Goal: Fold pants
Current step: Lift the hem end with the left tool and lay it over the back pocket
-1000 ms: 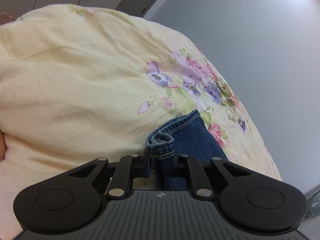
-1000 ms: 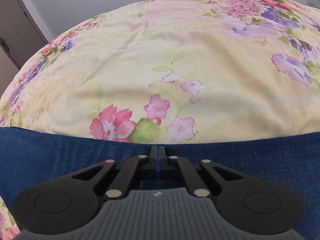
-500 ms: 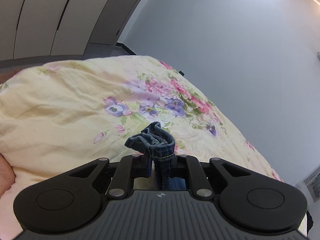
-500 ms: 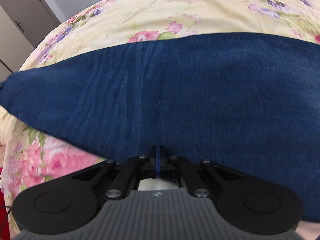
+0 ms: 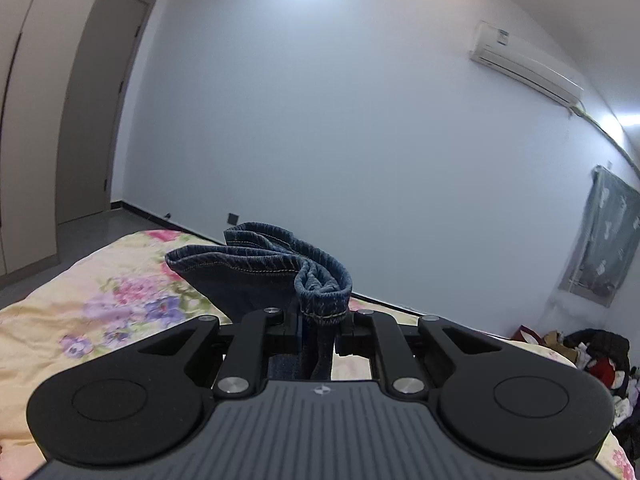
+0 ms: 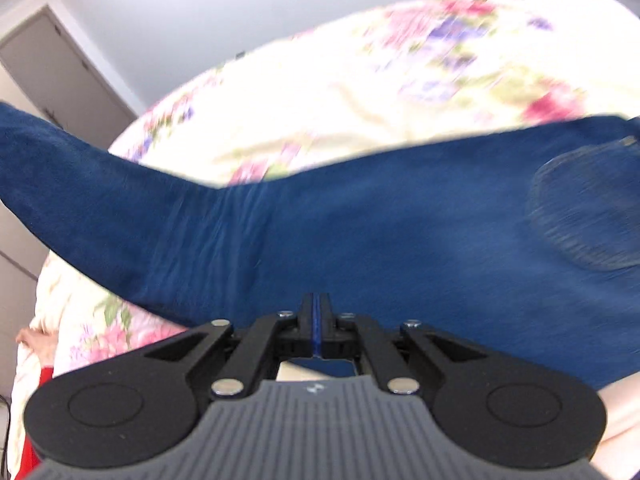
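Observation:
The blue denim pants (image 6: 360, 232) stretch across the right wrist view, lifted above the floral bed cover (image 6: 360, 80), with a back pocket (image 6: 588, 208) at the right. My right gripper (image 6: 316, 320) is shut on a thin edge of the denim. In the left wrist view, a bunched hem of the pants (image 5: 276, 272) with pale stitching sticks up between the fingers of my left gripper (image 5: 320, 324), which is shut on it and held high over the bed cover (image 5: 80, 320).
A plain wall with an air conditioner (image 5: 524, 64) and a door (image 5: 100, 112) faces the left gripper. A pile of clothes (image 5: 592, 356) lies at the right beyond the bed. A wardrobe (image 6: 52, 68) stands at the left in the right wrist view.
Both grippers have risen with the pants. The left one now looks over the bed at the wall, with more hem bunched above it. The denim spreads wider before the right gripper.

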{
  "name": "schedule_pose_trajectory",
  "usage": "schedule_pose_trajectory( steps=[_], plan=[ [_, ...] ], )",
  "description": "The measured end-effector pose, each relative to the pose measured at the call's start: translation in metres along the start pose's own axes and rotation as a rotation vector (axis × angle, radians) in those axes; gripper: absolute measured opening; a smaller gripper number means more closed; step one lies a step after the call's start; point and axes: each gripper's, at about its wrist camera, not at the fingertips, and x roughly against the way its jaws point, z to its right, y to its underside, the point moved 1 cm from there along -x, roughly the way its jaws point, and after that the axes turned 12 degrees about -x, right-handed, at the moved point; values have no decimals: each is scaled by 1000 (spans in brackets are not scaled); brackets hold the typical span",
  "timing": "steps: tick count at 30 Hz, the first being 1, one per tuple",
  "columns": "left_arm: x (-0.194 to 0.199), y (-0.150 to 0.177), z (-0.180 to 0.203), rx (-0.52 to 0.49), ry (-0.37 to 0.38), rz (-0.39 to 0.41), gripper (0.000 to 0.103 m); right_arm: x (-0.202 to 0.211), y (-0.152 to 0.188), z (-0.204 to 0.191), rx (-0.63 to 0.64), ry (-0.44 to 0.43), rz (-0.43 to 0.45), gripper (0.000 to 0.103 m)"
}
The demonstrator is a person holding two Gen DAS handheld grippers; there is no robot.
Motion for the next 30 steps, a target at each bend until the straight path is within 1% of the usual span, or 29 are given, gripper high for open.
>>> schedule_pose_trajectory(
  steps=[2,4,6,8,11,13,15,16,18,19,21,23,24,26,27,28,29,30],
  plan=[
    [-5,-10,53,-51,45,-4,14,19,-8,20,-5,-12,33,0],
    [-15,-12,110,-101,92,-25,14,32,-12,40,-4,-4,62,0],
    [-29,-4,165,-151,136,-50,14,39,-15,61,-17,0,80,0],
    [-47,15,221,-229,165,-82,13,42,-19,81,-41,3,95,0],
    [-76,71,298,-368,223,-165,12,46,-18,111,-74,2,115,0],
    [-90,118,340,-452,260,-241,12,44,-26,132,-98,7,129,0],
    [-90,173,372,-513,305,-348,12,46,-25,151,-130,5,134,0],
    [-89,197,384,-548,322,-390,11,44,-25,159,-148,0,134,0],
    [-86,231,396,-604,365,-435,11,44,-23,174,-182,0,124,0],
    [-84,241,398,-622,394,-454,11,44,-23,180,-196,0,115,0],
    [-78,253,403,-632,464,-519,11,44,-23,188,-230,-24,97,0],
    [-79,258,406,-652,513,-603,12,43,-24,192,-268,-61,79,0],
    [-82,262,409,-658,545,-667,13,42,-24,194,-281,-77,70,0],
    [-94,271,407,-629,602,-763,15,41,-23,195,-291,-71,55,0],
    [-101,274,403,-590,632,-807,20,41,-21,197,-293,-64,49,0],
    [-106,276,398,-533,652,-835,26,42,-18,199,-300,-59,45,0],
    [-110,279,394,-459,675,-861,29,42,-16,201,-311,-58,43,0],
    [-114,282,391,-393,697,-883,36,43,-14,204,-320,-59,40,0]
  ],
)
